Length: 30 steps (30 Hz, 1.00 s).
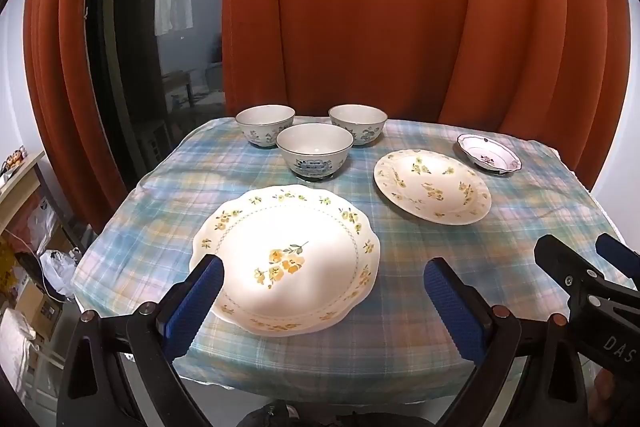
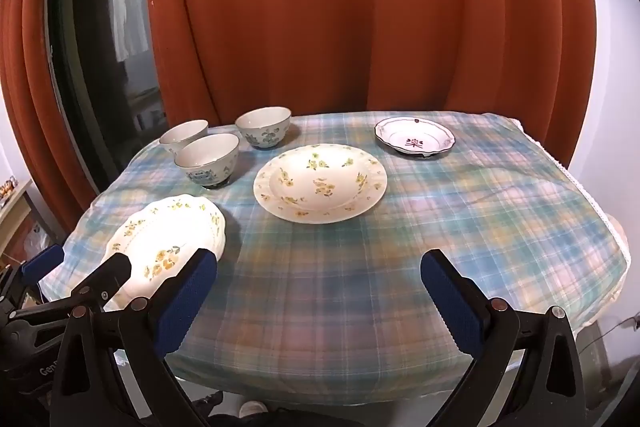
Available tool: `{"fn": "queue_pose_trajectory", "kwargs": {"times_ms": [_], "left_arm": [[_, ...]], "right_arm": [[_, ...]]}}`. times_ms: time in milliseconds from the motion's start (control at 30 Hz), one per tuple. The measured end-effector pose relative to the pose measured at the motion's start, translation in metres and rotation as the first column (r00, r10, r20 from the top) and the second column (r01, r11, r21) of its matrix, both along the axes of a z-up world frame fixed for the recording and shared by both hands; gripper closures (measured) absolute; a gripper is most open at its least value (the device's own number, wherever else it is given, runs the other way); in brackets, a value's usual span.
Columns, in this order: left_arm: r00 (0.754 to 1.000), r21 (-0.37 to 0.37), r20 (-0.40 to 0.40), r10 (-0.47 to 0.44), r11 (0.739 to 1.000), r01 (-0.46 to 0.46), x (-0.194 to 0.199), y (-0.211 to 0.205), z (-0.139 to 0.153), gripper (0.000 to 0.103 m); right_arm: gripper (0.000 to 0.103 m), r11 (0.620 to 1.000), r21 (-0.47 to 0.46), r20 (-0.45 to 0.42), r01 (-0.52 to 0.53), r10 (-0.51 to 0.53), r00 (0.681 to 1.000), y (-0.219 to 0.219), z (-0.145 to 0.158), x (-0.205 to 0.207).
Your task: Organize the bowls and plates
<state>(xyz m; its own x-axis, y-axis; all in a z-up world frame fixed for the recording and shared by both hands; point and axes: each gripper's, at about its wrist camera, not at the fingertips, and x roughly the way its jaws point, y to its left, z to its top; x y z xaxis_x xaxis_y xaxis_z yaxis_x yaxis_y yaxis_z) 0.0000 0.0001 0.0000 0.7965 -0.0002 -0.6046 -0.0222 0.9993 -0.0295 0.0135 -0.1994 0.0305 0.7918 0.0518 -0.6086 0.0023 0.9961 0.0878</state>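
Your left tongs (image 1: 322,293) stand wide with nothing between their ribbed blue pads (image 1: 196,301), hanging over the near edge of the tabletop (image 1: 400,327), which wears a soft, rumpled plaid cloth in pale blue, pink and yellow. Just ahead of them lies a large scalloped plate (image 1: 286,259), glossy white ceramic with yellow flowers at its middle and a flowered rim. Your right tongs (image 2: 318,297) are equally wide and empty, hovering over bare cloth; their black body shows the letters "DAS" in the left wrist view, and in the right wrist view the left one's body reads "Gen", cut off. Beyond, near the middle, sits a round deep plate (image 2: 320,183) with a wide rim and scattered yellow-green blossoms. At the far right corner rests a small dish (image 2: 415,137) with a wavy dark-lined edge and a reddish flower motif. At the far left three round porcelain bowls (image 1: 314,151) with blue patterns and thin dark rims cluster close together, the nearest one standing in front of the other two. Heavy rust-orange curtains (image 2: 360,7) hang in folds behind the tabletop.
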Motion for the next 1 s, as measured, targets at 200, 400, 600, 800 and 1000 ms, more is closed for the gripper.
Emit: {"fn": "queue_pose_trajectory", "kwargs": {"times_ms": [200,400,600,800,1000], "left_arm": [[1.000,0.001,-0.002,-0.002,1.000,0.002,0.0012,-0.0006,0.0005,0.002],[1.000,-0.002,-0.002,-0.001,1.000,0.001,0.0017,-0.0001,0.0006,0.002],[1.000,0.003,0.003,-0.001,1.000,0.000,0.0025,-0.0067,0.0006,0.002],[1.000,0.004,0.004,0.000,1.000,0.000,0.0028,-0.0069,0.0004,0.002],[1.000,0.003,0.003,-0.002,1.000,0.002,-0.0013,-0.0029,0.0008,0.002]], "right_arm": [[0.000,1.000,0.008,0.002,-0.009,0.009,1.000,0.0024,-0.0011,0.0000],[0.000,1.000,0.009,0.004,-0.006,0.006,1.000,0.0029,-0.0008,-0.0009],[0.000,1.000,0.010,0.009,-0.004,0.004,1.000,0.0010,-0.0008,-0.0022],[0.000,1.000,0.011,0.009,-0.003,0.003,1.000,-0.0010,-0.0008,-0.0029],[0.000,1.000,0.012,0.008,-0.002,0.002,1.000,-0.0008,-0.0007,-0.0027]]}}
